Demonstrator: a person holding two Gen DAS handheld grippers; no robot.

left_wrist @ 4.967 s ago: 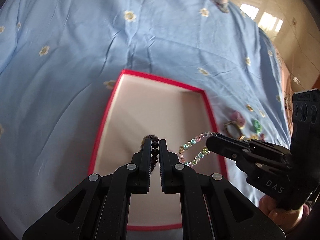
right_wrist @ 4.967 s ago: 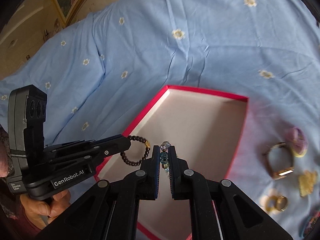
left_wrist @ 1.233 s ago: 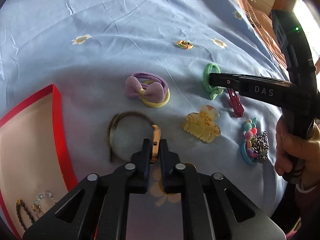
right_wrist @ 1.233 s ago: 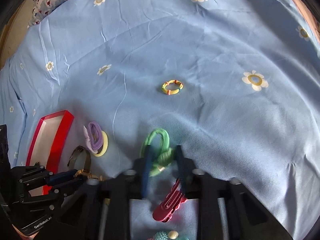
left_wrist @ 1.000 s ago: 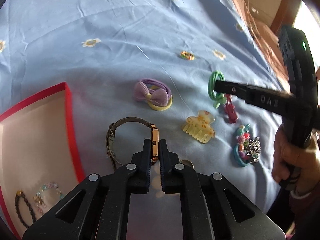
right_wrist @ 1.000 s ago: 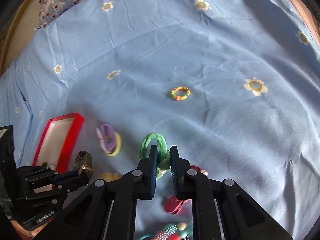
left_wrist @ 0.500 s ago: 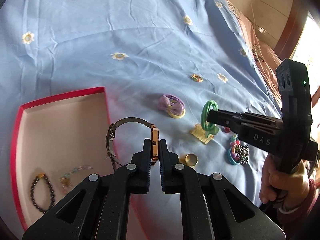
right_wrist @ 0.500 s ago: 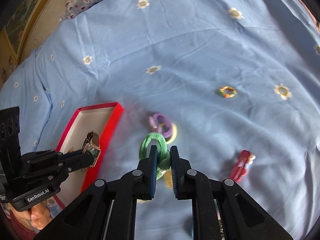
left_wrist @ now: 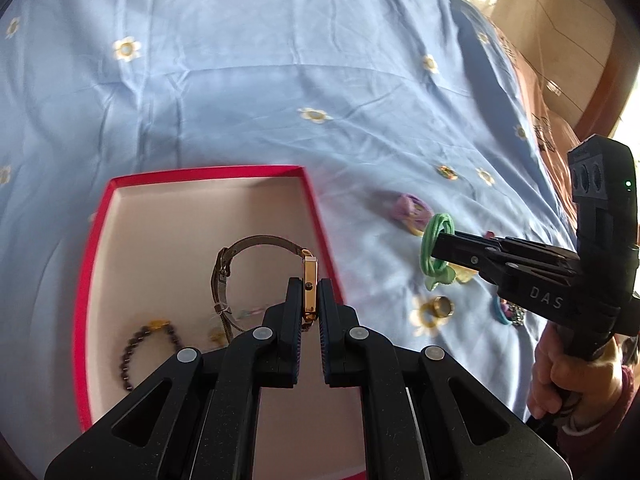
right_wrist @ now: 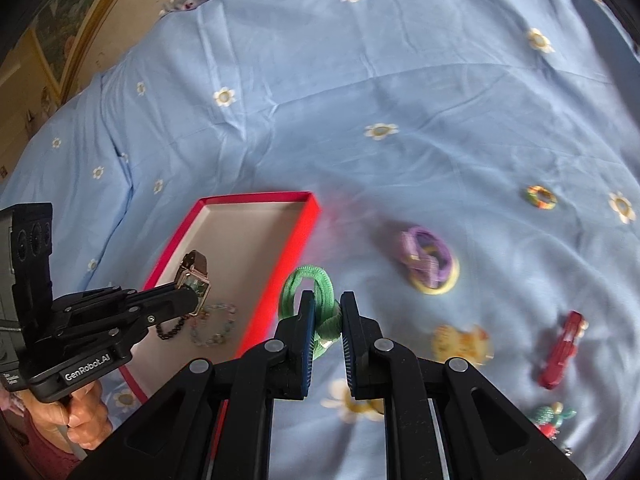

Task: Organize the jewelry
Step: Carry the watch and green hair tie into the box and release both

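Note:
My left gripper (left_wrist: 308,296) is shut on a gold wristwatch (left_wrist: 309,292) with a brown strap and holds it above the red-rimmed box (left_wrist: 208,172). The watch also shows in the right wrist view (right_wrist: 194,278) over the box (right_wrist: 260,197). A dark bead bracelet (left_wrist: 138,344) and a pastel bead bracelet (right_wrist: 214,326) lie in the box. My right gripper (right_wrist: 324,308) is shut on a green hair tie (right_wrist: 308,292) and holds it above the bedsheet just right of the box's rim. The tie also shows in the left wrist view (left_wrist: 436,240).
On the blue flowered bedsheet (right_wrist: 400,80) lie a purple bow hair tie (right_wrist: 428,258), a yellow claw clip (right_wrist: 460,342), a red clip (right_wrist: 560,354), a small multicoloured ring (right_wrist: 541,197), a gold ring (left_wrist: 440,307) and a beaded bundle (right_wrist: 554,420).
Both grippers lifted off the sheet and moved left toward the box. The watch now hangs over the box interior; the green tie is near the box's right rim.

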